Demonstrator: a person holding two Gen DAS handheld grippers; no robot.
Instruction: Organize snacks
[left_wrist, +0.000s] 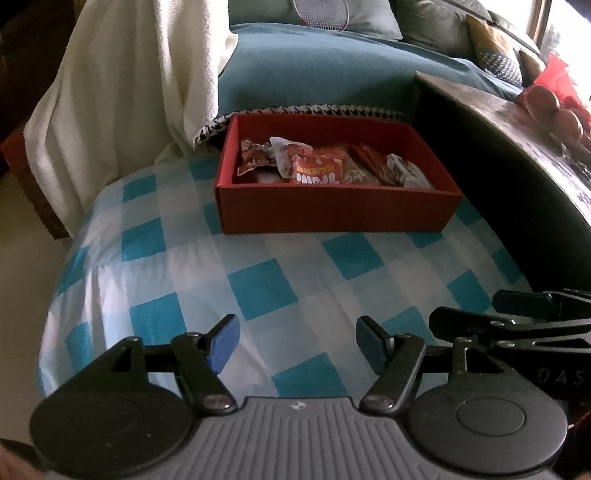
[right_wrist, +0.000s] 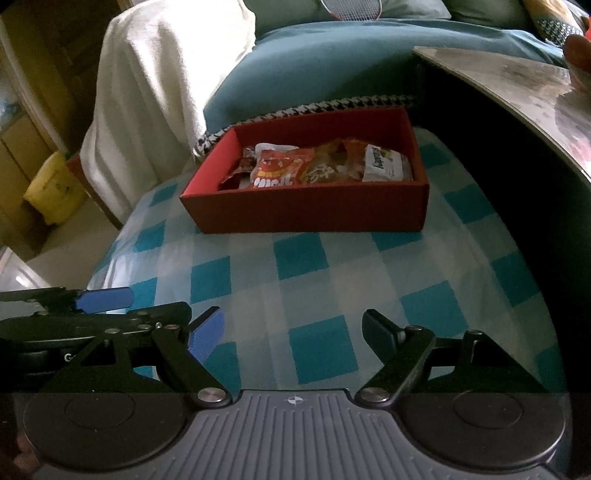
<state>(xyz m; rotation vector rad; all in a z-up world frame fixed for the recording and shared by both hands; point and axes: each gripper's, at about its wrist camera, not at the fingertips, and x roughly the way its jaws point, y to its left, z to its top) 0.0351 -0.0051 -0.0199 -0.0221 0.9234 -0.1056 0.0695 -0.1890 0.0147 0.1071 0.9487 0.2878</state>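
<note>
The left gripper (left_wrist: 297, 338) and the right gripper (right_wrist: 293, 332) are hovering side by side over a blue-and-white checked cloth (left_wrist: 207, 280), each with its two fingers spread wide apart and gripping nothing. Well ahead of both, a shallow red cardboard box (left_wrist: 332, 212) is sitting on the far part of that cloth, holding a loose heap of plastic-wrapped snack packets (left_wrist: 317, 166), an orange one with white lettering lying foremost. A cream towel (left_wrist: 129, 81) is hanging behind the box to the left, and a teal cushion (left_wrist: 314, 70) is lying beyond it.
</note>
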